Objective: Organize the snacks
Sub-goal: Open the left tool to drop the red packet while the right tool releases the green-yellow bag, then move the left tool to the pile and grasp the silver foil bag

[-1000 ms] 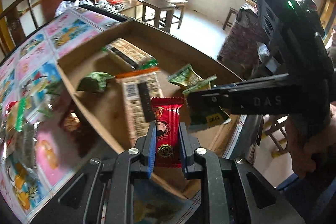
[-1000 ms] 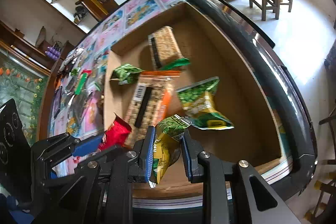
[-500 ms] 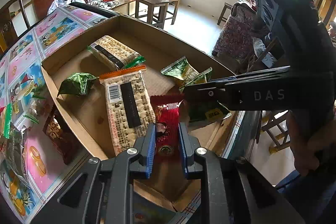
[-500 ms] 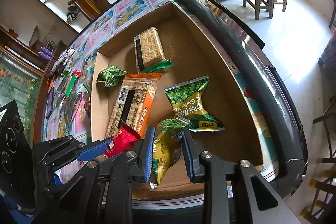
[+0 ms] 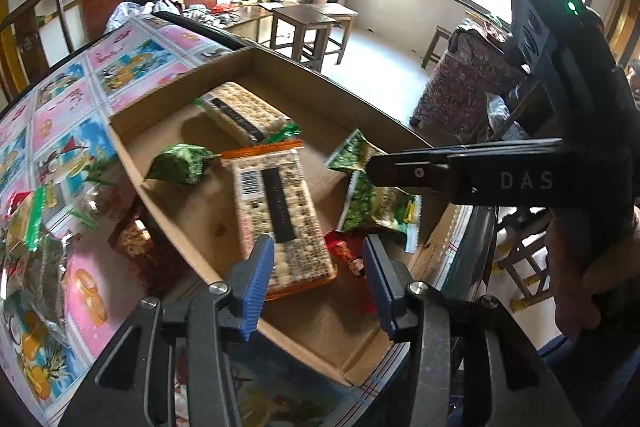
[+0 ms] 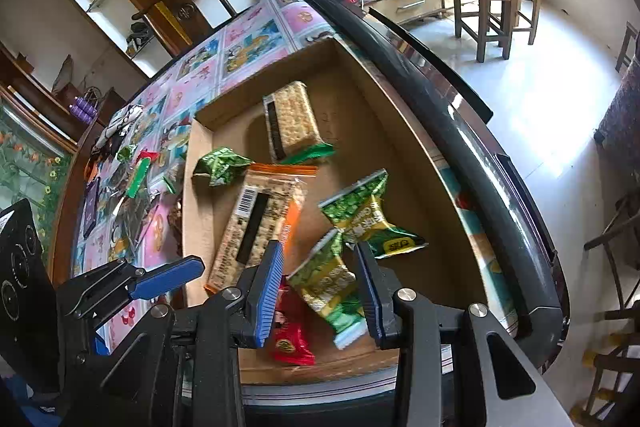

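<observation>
Cardboard, brown and shallow: an open-topped rectangular cardboard tray (image 6: 400,131) sits on a surface w/ a pink-and-blue cartoon-print covering (image 6: 240,39), and both claws point steeply down into its near end.

Left claw (image 5: 316,279): blue pads apart and opening, nothing pressed between them. Directly below and ahead lies a small red foil sweet packet (image 5: 348,251), flat on the tray floor beside a long speckled cracker pack w/ orange ends (image 5: 276,211). Judging by the gap, the packet is let go there so it lands inside the tray walls rather than on the covering.

Right claw (image 6: 320,287): pads also apart and opening. Between them, but not pinched, lies a green-and-yellow crinkled pea snack bag (image 6: 332,283), resting on the tray floor, w/ the red packet just left of it. A second, matching green pea bag (image 6: 368,215) lies just beyond the claw tips.

Farther ahead of both claws: a small crumpled dark-green foil pouch (image 6: 222,165) and, at the far end, a pale cracker pack w/ green end (image 6: 292,119). All sit loose, at mixed angles, so the tray looks like a collecting bin, not a neat row.

Left of the claws, outside the tray, more small wrapped snacks (image 6: 136,171) lie scattered on the covering, apparently not yet gathered. A hand (image 5: 576,287) grips the right claw's handle at the far right of the left view.
</observation>
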`<state>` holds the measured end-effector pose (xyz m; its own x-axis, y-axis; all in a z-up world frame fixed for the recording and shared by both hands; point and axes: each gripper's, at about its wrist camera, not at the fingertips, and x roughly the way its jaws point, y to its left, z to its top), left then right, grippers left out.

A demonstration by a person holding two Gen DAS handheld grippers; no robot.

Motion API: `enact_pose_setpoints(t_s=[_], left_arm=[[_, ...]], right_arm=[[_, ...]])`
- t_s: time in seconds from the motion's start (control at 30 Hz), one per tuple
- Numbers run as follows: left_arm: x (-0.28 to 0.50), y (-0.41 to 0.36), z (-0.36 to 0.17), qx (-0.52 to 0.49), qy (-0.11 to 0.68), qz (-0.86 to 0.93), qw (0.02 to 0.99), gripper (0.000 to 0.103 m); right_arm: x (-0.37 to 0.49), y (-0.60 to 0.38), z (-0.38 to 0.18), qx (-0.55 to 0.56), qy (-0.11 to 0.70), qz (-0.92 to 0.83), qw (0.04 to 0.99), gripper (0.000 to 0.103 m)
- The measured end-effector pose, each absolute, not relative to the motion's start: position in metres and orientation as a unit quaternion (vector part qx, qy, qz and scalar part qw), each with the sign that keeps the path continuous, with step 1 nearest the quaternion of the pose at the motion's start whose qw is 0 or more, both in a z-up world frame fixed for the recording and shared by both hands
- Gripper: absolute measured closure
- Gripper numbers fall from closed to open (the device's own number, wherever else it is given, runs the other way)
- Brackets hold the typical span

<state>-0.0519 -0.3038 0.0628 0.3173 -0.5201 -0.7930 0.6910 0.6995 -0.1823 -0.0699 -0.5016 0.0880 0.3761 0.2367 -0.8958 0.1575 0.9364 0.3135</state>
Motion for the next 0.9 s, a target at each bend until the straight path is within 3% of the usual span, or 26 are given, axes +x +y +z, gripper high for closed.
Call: enact_pose_setpoints(t_s=[0.4, 0.63, 0.9], left_arm=[[-0.039, -0.245, 0.076, 0.050, 0.441, -0.312, 0.840, 0.052], [-0.017, -0.179, 0.073, 0.014, 0.444, -0.235, 0.864, 0.039], [0.027, -0.126, 0.057, 0.025, 0.459, -0.158, 0.874, 0.031]], right_arm=[[-0.062, -0.459, 0.094, 0.157, 0.557, 0.070, 0.813, 0.062], [-0.060, -0.439, 0.096, 0.143, 0.558, 0.091, 0.812, 0.058], [-0.063, -0.433, 0.099, 0.135, 0.558, 0.101, 0.813, 0.055]])
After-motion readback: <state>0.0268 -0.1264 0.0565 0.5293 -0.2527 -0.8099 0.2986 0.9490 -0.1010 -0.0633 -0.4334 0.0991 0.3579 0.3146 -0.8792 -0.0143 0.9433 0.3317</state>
